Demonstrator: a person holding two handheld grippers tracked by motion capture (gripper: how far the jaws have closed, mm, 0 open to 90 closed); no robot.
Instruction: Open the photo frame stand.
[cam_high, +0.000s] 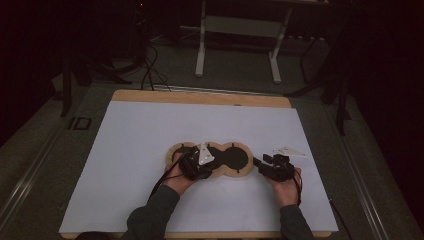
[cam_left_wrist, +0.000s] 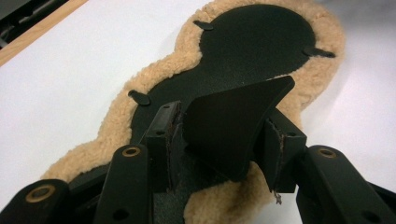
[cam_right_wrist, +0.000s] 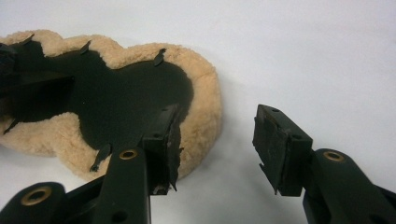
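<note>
A fleece-edged pad (cam_high: 231, 159) with a black three-lobed face lies flat at the middle of the white sheet (cam_high: 130, 150) covering the wooden table (cam_high: 200, 96). The left gripper (cam_left_wrist: 224, 140) sits over the pad's left lobe, its jaws pinching a stiff black flap (cam_left_wrist: 233, 121) lifted off the face. The right gripper (cam_right_wrist: 217, 140), jaws spread with nothing between them, rests just beside the pad's right end. Beyond the table, a white metal stand (cam_high: 240, 45) and loose cables (cam_high: 150, 70) on dark carpet
</note>
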